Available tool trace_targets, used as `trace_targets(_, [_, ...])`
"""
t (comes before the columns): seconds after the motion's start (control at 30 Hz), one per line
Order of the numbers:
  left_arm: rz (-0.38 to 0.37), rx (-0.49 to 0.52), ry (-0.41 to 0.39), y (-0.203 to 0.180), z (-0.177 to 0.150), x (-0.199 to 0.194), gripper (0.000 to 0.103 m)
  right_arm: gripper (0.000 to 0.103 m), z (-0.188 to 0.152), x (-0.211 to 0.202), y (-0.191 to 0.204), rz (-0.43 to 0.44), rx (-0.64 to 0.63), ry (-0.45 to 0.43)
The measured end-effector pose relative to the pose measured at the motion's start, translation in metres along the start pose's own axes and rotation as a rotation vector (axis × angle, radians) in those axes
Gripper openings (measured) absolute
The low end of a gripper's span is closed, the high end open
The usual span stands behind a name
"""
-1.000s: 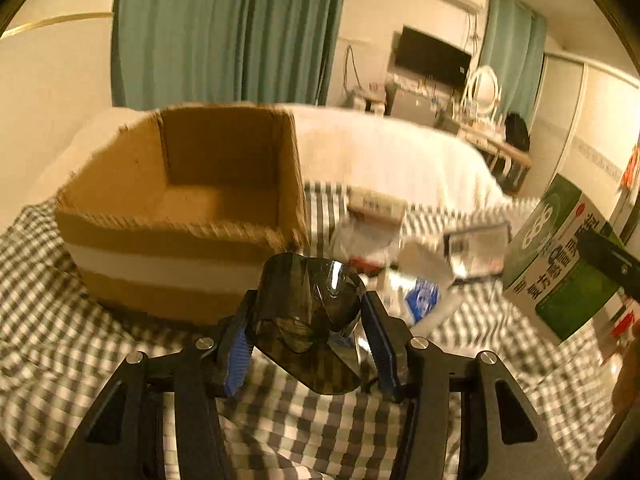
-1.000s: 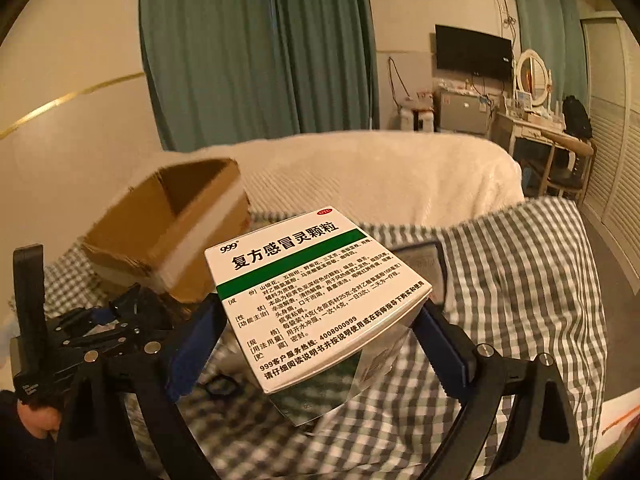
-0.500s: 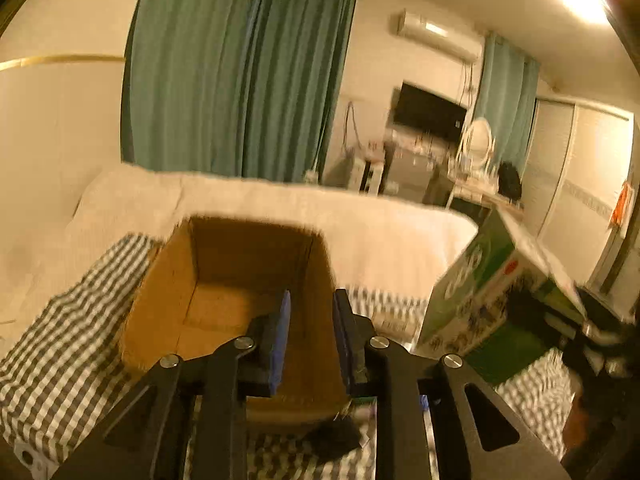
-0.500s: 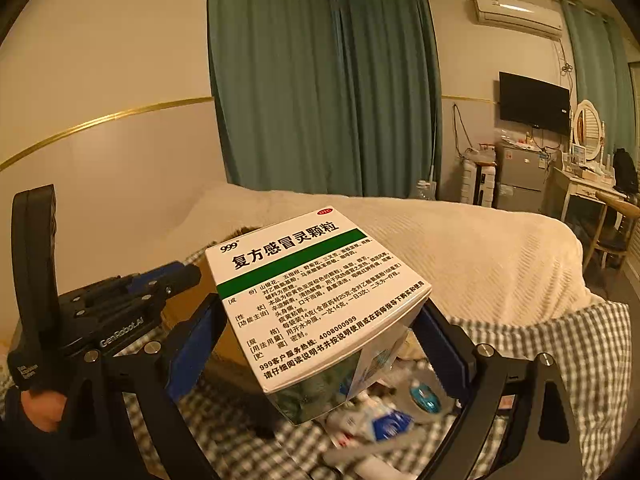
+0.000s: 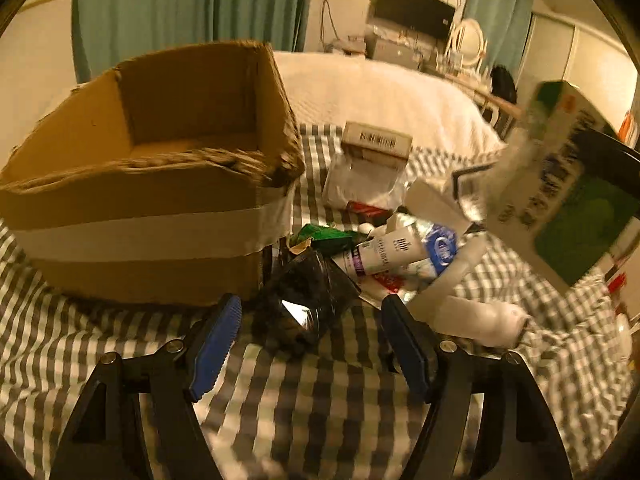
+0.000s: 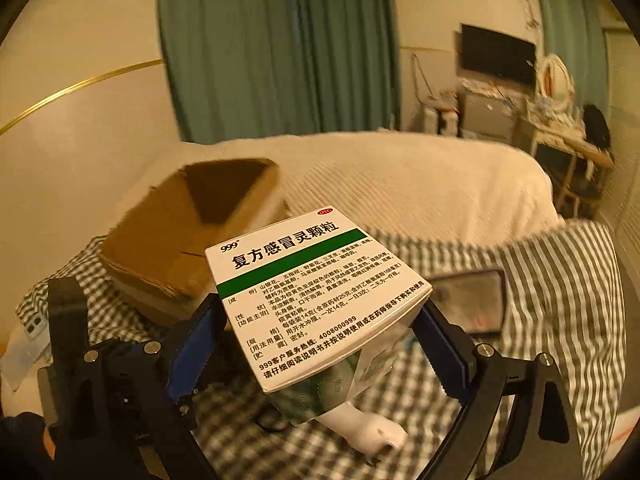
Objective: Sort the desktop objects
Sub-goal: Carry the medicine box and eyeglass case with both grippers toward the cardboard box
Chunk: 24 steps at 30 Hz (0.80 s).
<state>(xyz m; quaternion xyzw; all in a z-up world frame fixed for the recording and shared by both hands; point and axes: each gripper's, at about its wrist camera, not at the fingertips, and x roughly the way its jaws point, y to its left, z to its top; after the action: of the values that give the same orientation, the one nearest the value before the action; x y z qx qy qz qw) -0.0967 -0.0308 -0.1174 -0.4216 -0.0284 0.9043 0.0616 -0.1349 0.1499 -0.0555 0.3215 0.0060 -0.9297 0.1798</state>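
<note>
Two grippers and one heap of small goods on a grey-and-white checked cloth.

Far left: cardboard box, open-topped, pale tape band round its front, interior bare as far as the view reaches.

Left of centre: left gripper, blue pads apart and opening. A dark crumpled transparent item lies on the cloth just ahead between the tips, just beside the box's front corner (pads not touching it).

Centre: green packet, white tube, blue-and-white pack, clear bag with a barcoded carton on top, white cylinder at the near right of the heap.

Right: right gripper, pads clamped on the sides of a white-and-green medicine box, held in the air above the cloth. A dark-screened phone lies beyond.
</note>
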Motion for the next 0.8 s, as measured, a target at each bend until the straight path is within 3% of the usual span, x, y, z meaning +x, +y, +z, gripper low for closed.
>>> trace_targets(0.17, [0.027, -0.027, 0.047, -0.004, 0.006, 0.033, 0.076, 0.093, -0.015, 0.006, -0.028, 0.004, 0.067, 0.016])
trace_targets(0.27, [0.057, 0.023, 0.071, -0.017, 0.001, 0.051, 0.089, 0.093, -0.021, 0.009, -0.035, 0.015, 0.078, 0.024])
trace_targets(0.37, [0.107, 0.057, 0.136, -0.023, -0.002, 0.074, 0.090, 0.094, -0.026, 0.013, -0.042, 0.027, 0.097, 0.035])
trace_targets(0.43, [0.102, 0.013, 0.155, -0.018, -0.003, 0.083, 0.090, 0.093, -0.029, 0.013, -0.046, 0.033, 0.105, 0.042])
trace_targets(0.5, [0.083, -0.022, 0.134, -0.015, -0.003, 0.079, 0.084, 0.094, -0.031, 0.011, -0.047, 0.028, 0.106, 0.039])
trace_targets(0.53, [0.089, -0.037, 0.126, -0.013, -0.003, 0.076, 0.072, 0.094, -0.030, 0.011, -0.048, 0.028, 0.105, 0.038])
trace_targets(0.63, [0.048, -0.069, 0.112, -0.009, -0.005, 0.071, 0.055, 0.094, -0.031, 0.007, -0.049, 0.033, 0.109, 0.031])
trace_targets(0.8, [0.005, -0.039, 0.057, -0.019, -0.008, 0.055, 0.053, 0.094, -0.030, 0.000, -0.038, 0.017, 0.079, 0.029])
